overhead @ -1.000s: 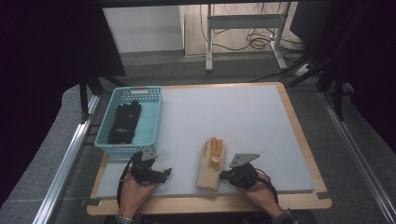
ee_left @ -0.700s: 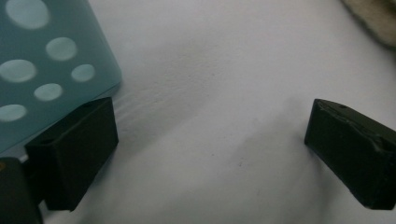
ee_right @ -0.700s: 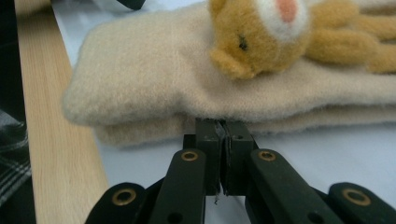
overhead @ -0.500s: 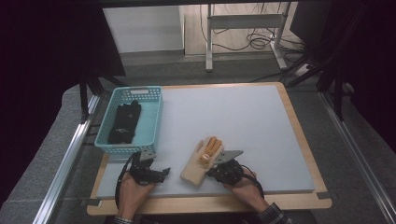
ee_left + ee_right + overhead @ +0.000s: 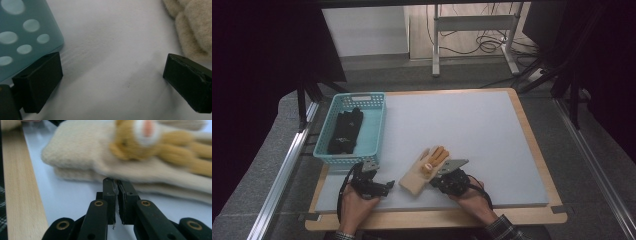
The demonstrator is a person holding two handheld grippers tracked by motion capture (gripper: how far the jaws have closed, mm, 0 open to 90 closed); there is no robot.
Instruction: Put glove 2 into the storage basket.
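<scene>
The glove [image 5: 424, 170], a cream knit pair stacked with an orange animal face on top, lies on the desk [image 5: 472, 130] near its front edge, between the two hands and just right of the basket [image 5: 374, 131], which holds dark gloves [image 5: 344, 131]. The right tongs [image 5: 117, 185] point at its near edge; their jaws stand almost together, a thin slit between the pads, and have just been opening slightly. Nothing is clamped in them, though the tips sit so close under the blurred cuff that I cannot rule out a touch. The left tongs [image 5: 112, 82] rest low on the desk with jaws wide apart and empty, the basket corner by one jaw and the glove's fleecy edge by the other. The risk from here is a poor bite: closed tips would only shove the soft pile along the smooth surface, or split the pair so one glove slides off. If the jaws open too little, they may pinch just the top layer, and a lift toward the basket would leave the lower glove behind or drop it on the rim.
</scene>
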